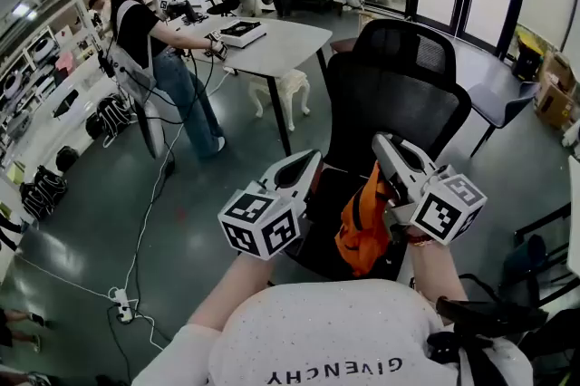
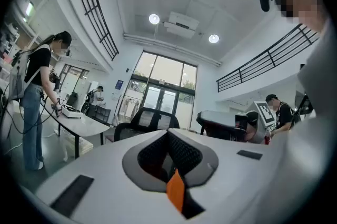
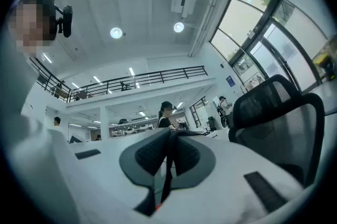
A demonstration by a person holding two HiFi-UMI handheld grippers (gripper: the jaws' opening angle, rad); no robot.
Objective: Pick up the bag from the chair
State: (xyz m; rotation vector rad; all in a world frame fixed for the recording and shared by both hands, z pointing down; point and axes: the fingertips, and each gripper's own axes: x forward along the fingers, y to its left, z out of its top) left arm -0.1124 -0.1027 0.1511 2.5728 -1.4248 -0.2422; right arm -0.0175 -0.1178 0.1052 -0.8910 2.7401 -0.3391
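Head view: left gripper (image 1: 313,159), right gripper (image 1: 382,142) upturned on orange bag (image 1: 362,230)

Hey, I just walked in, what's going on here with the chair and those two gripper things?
A person holds a hand-held gripper in each hand in front of a black office chair. The right hand-held gripper is shut on a dark strap of the orange bag, which hangs from it and appears clear of the seat. The left hand-held gripper has its jaws together and sits beside the bag, apart from it in the head view.
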